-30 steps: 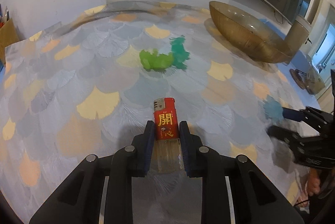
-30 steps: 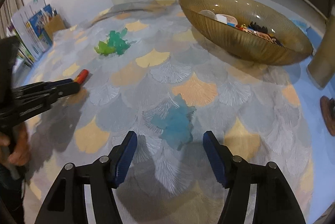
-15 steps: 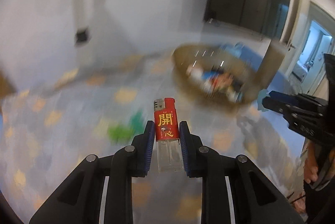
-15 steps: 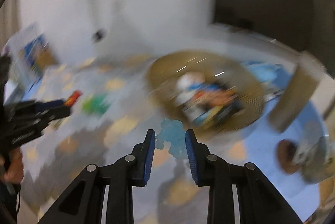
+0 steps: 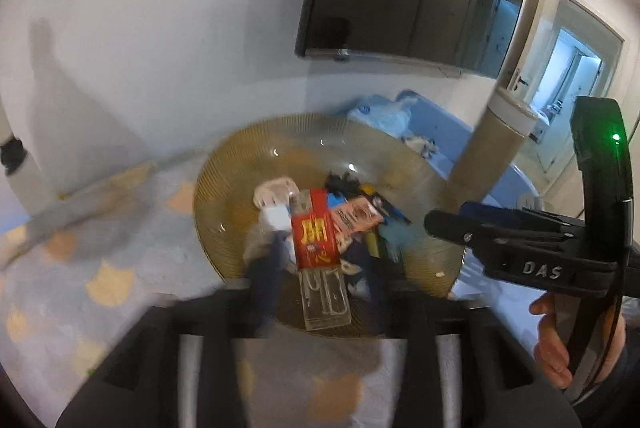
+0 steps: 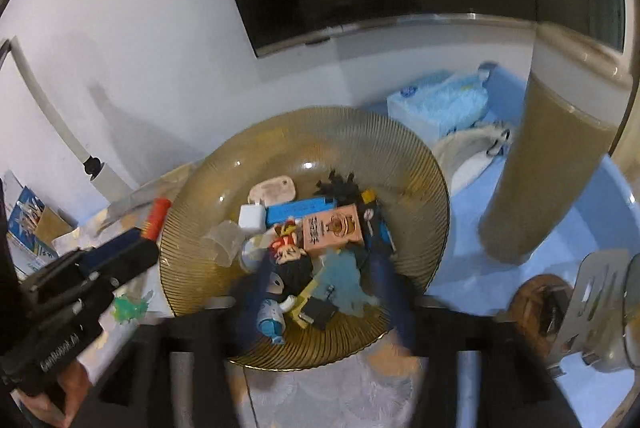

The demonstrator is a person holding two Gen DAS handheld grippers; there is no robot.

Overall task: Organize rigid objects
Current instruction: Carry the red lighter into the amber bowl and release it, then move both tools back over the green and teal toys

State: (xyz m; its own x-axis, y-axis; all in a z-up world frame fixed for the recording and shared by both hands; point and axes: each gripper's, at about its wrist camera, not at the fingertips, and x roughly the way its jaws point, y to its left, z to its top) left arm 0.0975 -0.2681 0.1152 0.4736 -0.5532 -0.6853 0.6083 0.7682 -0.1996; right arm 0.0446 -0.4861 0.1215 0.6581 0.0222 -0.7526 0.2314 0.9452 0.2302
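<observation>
Left wrist: lighter (image 5: 318, 260) between parted jaws, over bowl (image 5: 224, 184).

Red lighter (image 5: 318, 260) w/ clear base, over ribbed amber glass bowl (image 5: 224, 164) of small items; blue flat toy (image 6: 342, 278) above bowl's near side.

The bowl (image 6: 424, 164) sits on the desk (image 6: 320, 396), full of small things. Behind it to the right lies a tissue pack (image 6: 440, 104); a cylinder (image 6: 536, 172) stands right.
</observation>
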